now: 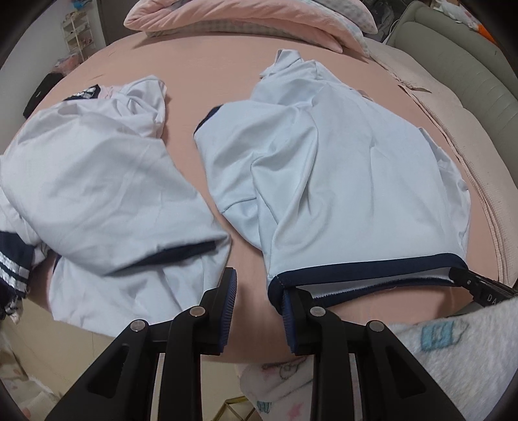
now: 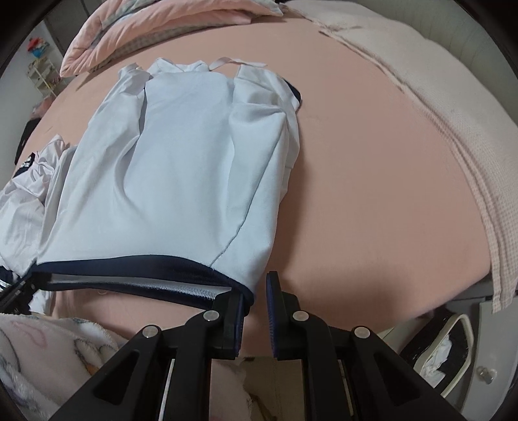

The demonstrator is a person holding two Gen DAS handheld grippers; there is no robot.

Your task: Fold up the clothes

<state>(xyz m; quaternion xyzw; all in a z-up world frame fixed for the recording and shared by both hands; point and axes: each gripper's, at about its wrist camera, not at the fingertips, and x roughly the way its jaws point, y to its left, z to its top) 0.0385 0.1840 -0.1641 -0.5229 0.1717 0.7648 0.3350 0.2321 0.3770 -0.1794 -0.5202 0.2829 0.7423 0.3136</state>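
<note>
In the left wrist view, a pale blue shirt (image 1: pixel 340 168) with a navy hem band (image 1: pixel 365 264) lies spread on the pink bedsheet (image 1: pixel 226 64), its sides turned in toward the middle, collar toward the pink duvet (image 1: pixel 242 19). The left gripper (image 1: pixel 259 298) stands with a wide gap; its right-hand finger sits at the hem's left corner, and nothing shows between its two pads. To the left of the shirt lies a second, crumpled white garment (image 1: pixel 97 181) with navy striped trim. The right gripper's tip (image 1: pixel 466 278) meets the hem's far corner. In the right wrist view, the same shirt (image 2: pixel 181 155) runs away from the hem (image 2: pixel 136 262); the right gripper (image 2: pixel 255 307) stands narrowly parted, one finger inside the hem opening and the band's corner in the gap, apparently not pinched. The cloth looks thin, light, limp and slightly slick, so it would sag between holds; the doubled hem corners seem the firmest places to grasp.
</note>
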